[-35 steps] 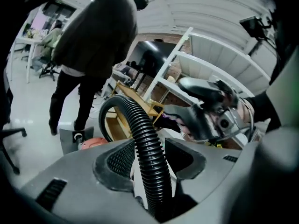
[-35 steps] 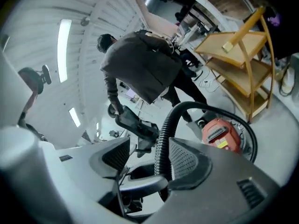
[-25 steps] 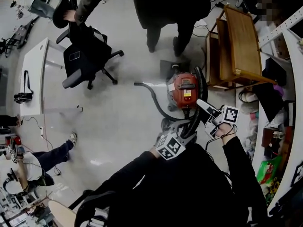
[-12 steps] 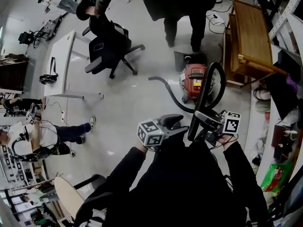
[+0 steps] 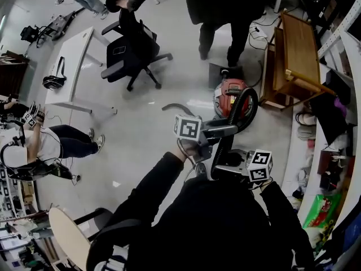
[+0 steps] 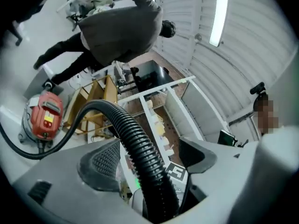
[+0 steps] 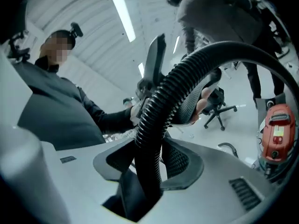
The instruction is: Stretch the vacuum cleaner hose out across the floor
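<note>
Your left hand-held gripper point(image 6: 148, 158): jaws just opened wide, hose point(image 6: 125, 125) running loose between them. Your right hand-held gripper point(image 7: 150, 164): jaws just closed, clamped on the same hose, which loops back to the red vacuum cleaner point(image 5: 230, 92) on the floor point(image 5: 146, 129).

Nothing here is coming through as readable text. A yellow label point(image 7: 279, 134) is sitting on the top of the red vacuum cleaner point(image 5: 228, 89), but its print is showing far too small to make out. The left cube point(image 5: 188, 127) and the right cube point(image 5: 259, 166) in the person's hands are carrying only black-and-white square markers, not letters or numbers.
</note>
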`<state>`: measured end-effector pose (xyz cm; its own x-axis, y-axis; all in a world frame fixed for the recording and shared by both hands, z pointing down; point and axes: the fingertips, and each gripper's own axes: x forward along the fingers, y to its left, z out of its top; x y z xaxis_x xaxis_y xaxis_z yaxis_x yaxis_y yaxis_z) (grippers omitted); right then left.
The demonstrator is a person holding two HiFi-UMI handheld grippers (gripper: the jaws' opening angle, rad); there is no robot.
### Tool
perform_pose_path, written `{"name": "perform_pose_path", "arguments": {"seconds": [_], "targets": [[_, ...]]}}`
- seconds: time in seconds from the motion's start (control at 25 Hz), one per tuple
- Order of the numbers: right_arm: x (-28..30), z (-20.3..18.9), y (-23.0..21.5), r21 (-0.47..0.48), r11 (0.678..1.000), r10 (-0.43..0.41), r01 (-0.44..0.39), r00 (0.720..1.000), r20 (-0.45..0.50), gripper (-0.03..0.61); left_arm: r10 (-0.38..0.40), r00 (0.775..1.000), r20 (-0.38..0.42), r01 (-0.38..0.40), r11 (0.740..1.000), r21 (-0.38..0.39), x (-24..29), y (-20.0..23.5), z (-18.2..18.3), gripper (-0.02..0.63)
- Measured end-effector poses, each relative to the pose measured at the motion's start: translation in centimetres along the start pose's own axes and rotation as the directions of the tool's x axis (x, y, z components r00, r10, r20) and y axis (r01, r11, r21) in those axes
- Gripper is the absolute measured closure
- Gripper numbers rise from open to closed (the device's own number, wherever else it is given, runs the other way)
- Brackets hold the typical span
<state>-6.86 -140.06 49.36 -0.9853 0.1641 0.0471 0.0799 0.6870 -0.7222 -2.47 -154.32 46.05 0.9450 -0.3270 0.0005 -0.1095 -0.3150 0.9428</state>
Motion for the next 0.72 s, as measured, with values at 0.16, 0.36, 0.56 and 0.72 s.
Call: {"name": "perform_pose_path", "arguments": {"seconds": [0.16,0.36,0.56,0.72], "targets": [[4.7,-3.4,1.1,-0.072,0.996,-0.065,0.055,0.987,-0.145,0.393,-0.063,0.998,-0.022,0.063,0.998,-0.012,-3.6,0.1,-3.0,0.271],[9.1,-7.1,2.0,-0.1,0.984,-0.165,0.146,0.961,-0.222,0.396,-0.162,0.986,0.028,0.164,0.983,-0.085,-9.0,-0.1,-6.0,0.366],[10.6,-10.0,2.8,-0.138,0.969,-0.238,0.205,0.924,-0.298,0.396,-0.186,0.982,0.046,0.188,0.981,-0.057,-12.1,-0.8,-8.5,0.388],[7.8,-8.0,5.5,0.153,0.98,-0.116,0.127,0.99,-0.08,0.248,-0.213,0.975,0.063,0.217,0.974,-0.071,-13.5,-2.3,-10.4,0.396]]}}
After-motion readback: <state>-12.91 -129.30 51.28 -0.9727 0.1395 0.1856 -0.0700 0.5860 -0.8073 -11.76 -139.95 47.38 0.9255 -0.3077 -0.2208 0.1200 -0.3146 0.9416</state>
